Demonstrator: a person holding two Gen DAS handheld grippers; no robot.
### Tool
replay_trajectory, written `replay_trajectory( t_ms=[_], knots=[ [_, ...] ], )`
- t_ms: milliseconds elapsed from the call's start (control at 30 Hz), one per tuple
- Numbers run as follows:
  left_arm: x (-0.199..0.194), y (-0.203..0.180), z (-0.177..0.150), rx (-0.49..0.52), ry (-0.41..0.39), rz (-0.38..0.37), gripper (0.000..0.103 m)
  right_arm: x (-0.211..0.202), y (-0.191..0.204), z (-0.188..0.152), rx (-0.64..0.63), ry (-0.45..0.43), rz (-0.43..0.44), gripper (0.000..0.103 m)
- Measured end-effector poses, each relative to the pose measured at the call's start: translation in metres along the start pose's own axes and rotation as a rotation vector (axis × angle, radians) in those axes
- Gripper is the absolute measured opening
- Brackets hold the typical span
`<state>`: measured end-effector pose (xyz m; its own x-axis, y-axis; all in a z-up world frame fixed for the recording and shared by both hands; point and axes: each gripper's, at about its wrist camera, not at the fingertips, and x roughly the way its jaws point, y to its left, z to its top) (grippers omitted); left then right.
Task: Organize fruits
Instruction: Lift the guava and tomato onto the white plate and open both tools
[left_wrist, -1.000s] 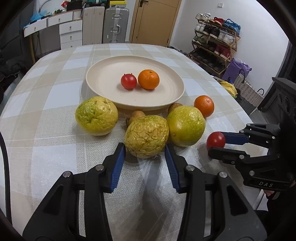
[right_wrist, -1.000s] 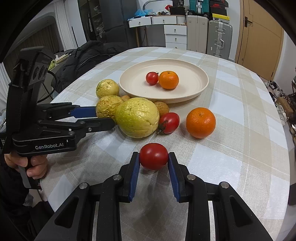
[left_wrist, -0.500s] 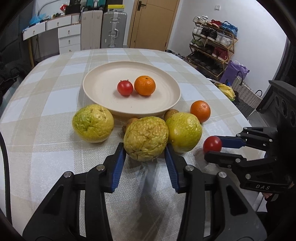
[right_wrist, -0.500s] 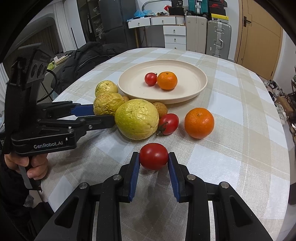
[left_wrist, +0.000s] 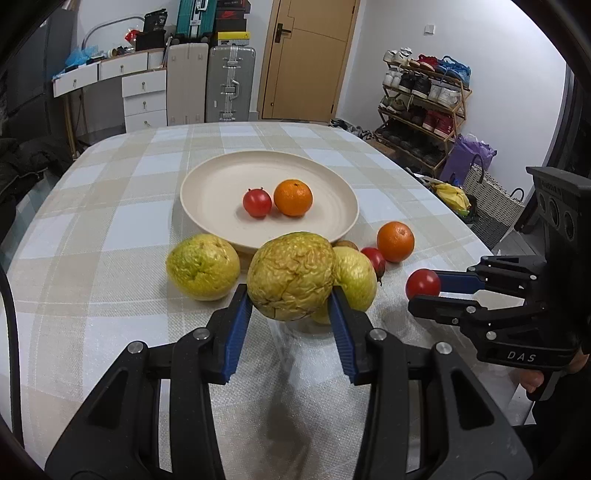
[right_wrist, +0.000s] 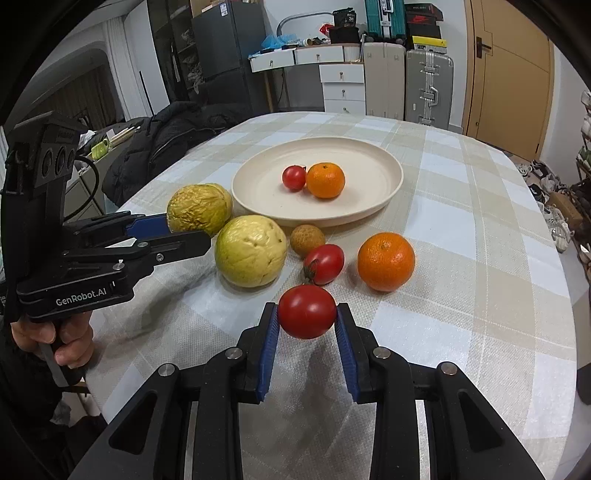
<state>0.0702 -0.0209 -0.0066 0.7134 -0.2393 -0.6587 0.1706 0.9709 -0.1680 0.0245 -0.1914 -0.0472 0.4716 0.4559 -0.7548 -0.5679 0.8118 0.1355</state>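
Note:
My left gripper (left_wrist: 291, 308) is shut on a wrinkled yellow-green fruit (left_wrist: 291, 275) and holds it above the tablecloth; it also shows in the right wrist view (right_wrist: 197, 209). My right gripper (right_wrist: 306, 325) is shut on a red tomato (right_wrist: 306, 311), lifted off the table; it shows at the right of the left wrist view (left_wrist: 423, 283). A cream plate (left_wrist: 221, 184) beyond holds a small tomato (left_wrist: 257, 202) and an orange (left_wrist: 293, 197).
On the checked tablecloth lie two more yellow-green fruits (left_wrist: 202, 266) (right_wrist: 251, 251), a brown lychee-like fruit (right_wrist: 307, 240), a tomato (right_wrist: 324, 264) and an orange (right_wrist: 386, 261). A shoe rack (left_wrist: 421, 107) and a basket (left_wrist: 491, 199) stand to the right of the table.
My left gripper has lifted the wrinkled fruit off the table and raised it. My right gripper has also risen with its tomato.

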Motion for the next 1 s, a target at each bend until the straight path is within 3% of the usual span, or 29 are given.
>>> replay_trajectory(
  t_ms=[433, 1000],
  knots=[
    [-0.01, 0.01, 0.012, -0.02, -0.047, 0.028, 0.039, -0.008, -0.012, 0.016, 0.089, -0.101, 0.02, 0.032],
    [0.003, 0.023, 0.039, -0.046, -0.068, 0.053, 0.039, 0.001, -0.013, 0.051, 0.1, -0.114, 0.017, 0.032]
  ],
)
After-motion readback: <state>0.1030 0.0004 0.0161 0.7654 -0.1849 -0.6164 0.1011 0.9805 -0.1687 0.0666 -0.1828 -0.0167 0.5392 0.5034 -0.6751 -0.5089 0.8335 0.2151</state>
